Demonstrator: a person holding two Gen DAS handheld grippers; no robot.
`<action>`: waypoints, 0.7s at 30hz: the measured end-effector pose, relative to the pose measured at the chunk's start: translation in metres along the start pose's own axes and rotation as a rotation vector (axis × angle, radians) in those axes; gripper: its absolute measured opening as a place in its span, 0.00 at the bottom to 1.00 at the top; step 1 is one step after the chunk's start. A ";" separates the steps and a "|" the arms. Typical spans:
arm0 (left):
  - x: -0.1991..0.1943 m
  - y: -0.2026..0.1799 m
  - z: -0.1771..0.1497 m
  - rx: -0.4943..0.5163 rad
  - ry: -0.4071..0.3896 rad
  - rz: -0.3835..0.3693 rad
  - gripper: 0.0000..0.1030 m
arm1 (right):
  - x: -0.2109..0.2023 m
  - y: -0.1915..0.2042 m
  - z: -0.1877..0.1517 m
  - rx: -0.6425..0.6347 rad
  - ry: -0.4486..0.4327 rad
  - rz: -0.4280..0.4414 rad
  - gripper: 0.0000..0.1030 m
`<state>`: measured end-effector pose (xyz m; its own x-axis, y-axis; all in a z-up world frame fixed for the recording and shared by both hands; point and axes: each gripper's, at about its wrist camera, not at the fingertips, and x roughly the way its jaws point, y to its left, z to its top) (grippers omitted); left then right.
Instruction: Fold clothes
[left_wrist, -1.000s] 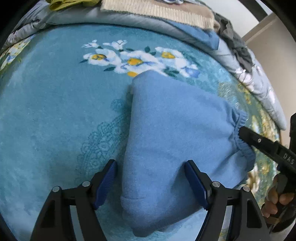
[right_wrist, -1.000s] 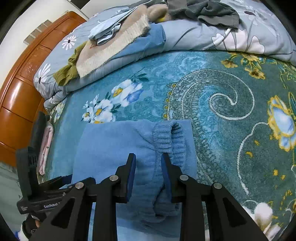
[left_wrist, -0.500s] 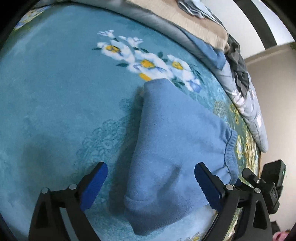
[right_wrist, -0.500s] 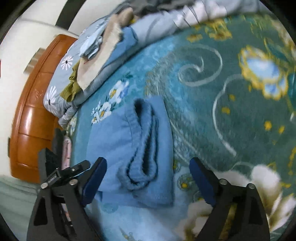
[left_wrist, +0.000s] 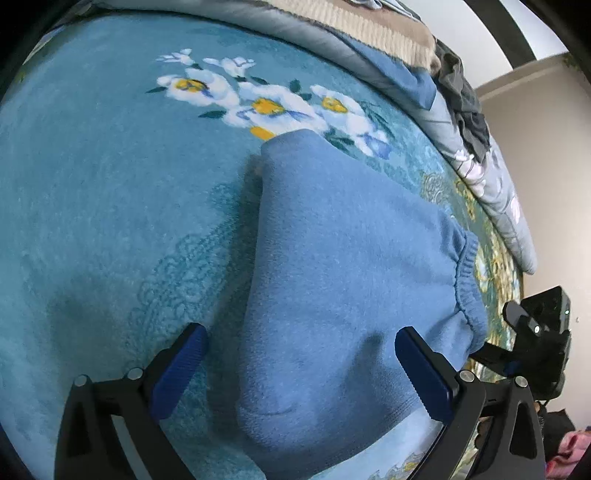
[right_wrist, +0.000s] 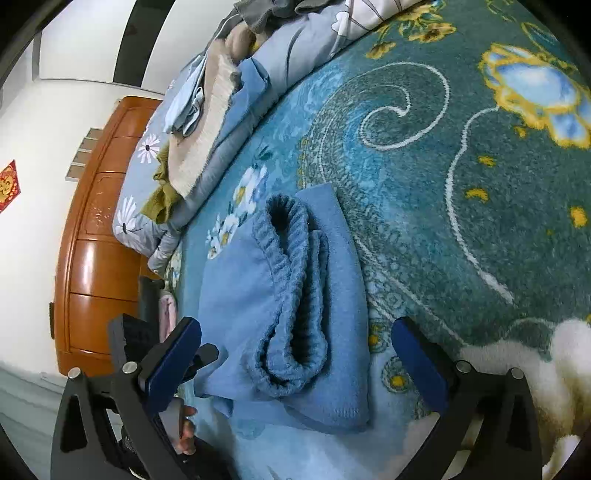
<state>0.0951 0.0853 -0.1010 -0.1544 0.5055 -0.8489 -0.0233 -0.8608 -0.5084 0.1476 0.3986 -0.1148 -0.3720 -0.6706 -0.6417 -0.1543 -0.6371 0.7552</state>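
Observation:
A folded blue fleece garment lies on the teal flowered blanket. Its ribbed waistband curls on top, seen in the right wrist view, where the garment rests flat near the bed's front edge. My left gripper is open, its blue pads either side of the garment's near end, holding nothing. My right gripper is also open, straddling the waistband end without touching it. The other gripper's black body shows at the right edge of the left wrist view.
A pile of unfolded clothes and a beige knitted piece lies on a grey-blue quilt along the far side of the bed. A wooden headboard stands at the left. A person's fingers hold the left gripper's handle.
The right gripper let go of the waistband, opened wide and drew back. The left gripper stayed open and pulled back slightly; the garment now lies free on the blanket.

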 end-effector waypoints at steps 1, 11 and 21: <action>0.000 0.000 0.001 0.001 0.002 -0.005 1.00 | 0.000 -0.001 0.000 0.001 0.000 0.004 1.00; 0.001 -0.001 0.005 -0.023 -0.003 -0.024 0.94 | 0.007 0.007 0.000 -0.014 -0.004 0.024 0.87; -0.004 0.007 0.003 -0.035 -0.032 0.001 0.39 | 0.011 0.010 0.001 -0.005 0.009 -0.100 0.42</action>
<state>0.0922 0.0769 -0.1013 -0.1863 0.5019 -0.8446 0.0118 -0.8585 -0.5127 0.1414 0.3849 -0.1141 -0.3469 -0.6071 -0.7149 -0.1858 -0.7026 0.6869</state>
